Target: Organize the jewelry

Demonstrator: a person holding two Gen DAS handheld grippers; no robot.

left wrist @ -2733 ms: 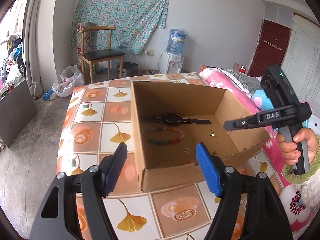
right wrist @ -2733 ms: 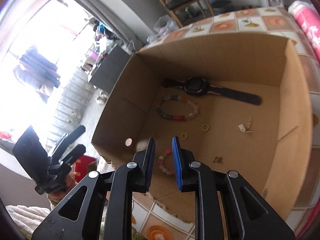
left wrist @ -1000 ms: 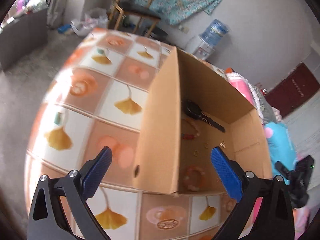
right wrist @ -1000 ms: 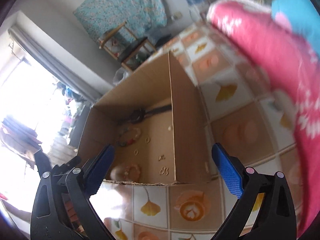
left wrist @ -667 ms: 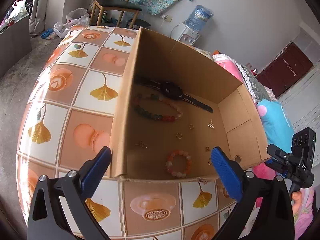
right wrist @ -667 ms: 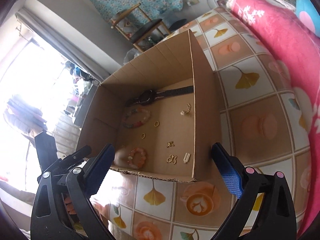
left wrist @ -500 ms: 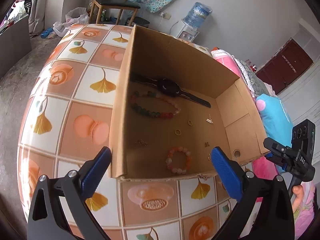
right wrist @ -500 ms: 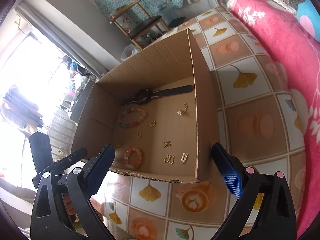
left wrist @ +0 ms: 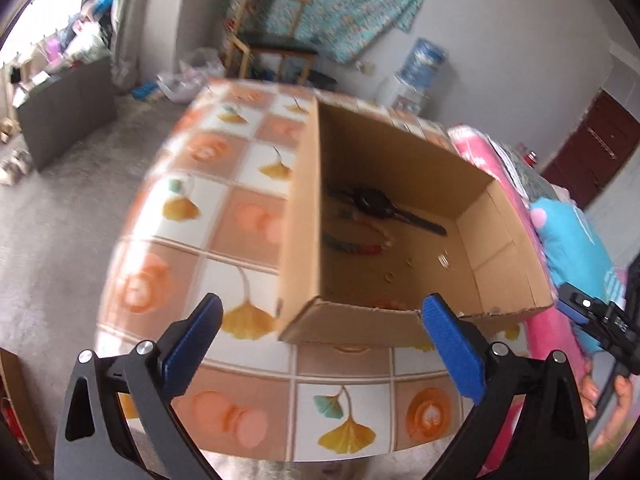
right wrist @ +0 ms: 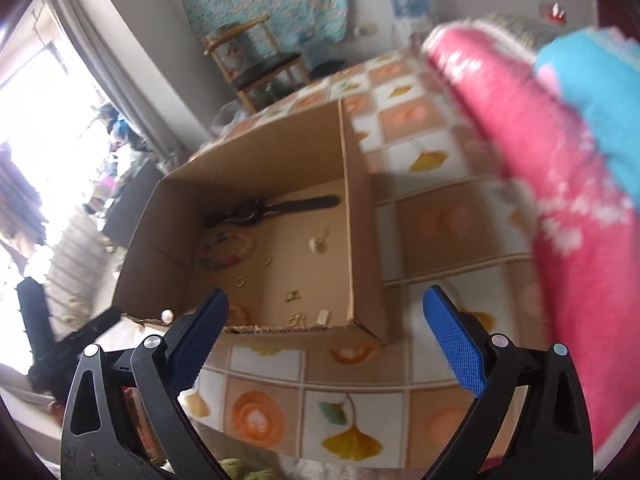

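**boxfan:** Two grippers, both spread wide and holding nothing. The left gripper (left wrist: 318, 332) hangs off the near left corner of the cardboard box (left wrist: 304, 216), the right gripper (right wrist: 324, 328) off the near right corner, both back from the box, over the tiled table (right wrist: 436, 216). All the jewelry looks to be inside already: black watch (right wrist: 272, 208) by the far wall, multicolor bead bracelet (right wrist: 226, 250) just in front of it, small gold rings (right wrist: 266, 259) mid-floor, little gold pieces (right wrist: 296, 320) near the front wall. An orange bracelet (left wrist: 388, 303) barely peeks over the front edge. What now?

**tinkerlou:** My guess: the sorting is basically done and this is the backing-off bit. If anything needs tidying, come in from above, not over the front wall, since that torn edge would snag a finger. Narrow the jaws first for the rings; they're tiny and flat. Both views are blurry, so I can't tell whether those near pieces touch.
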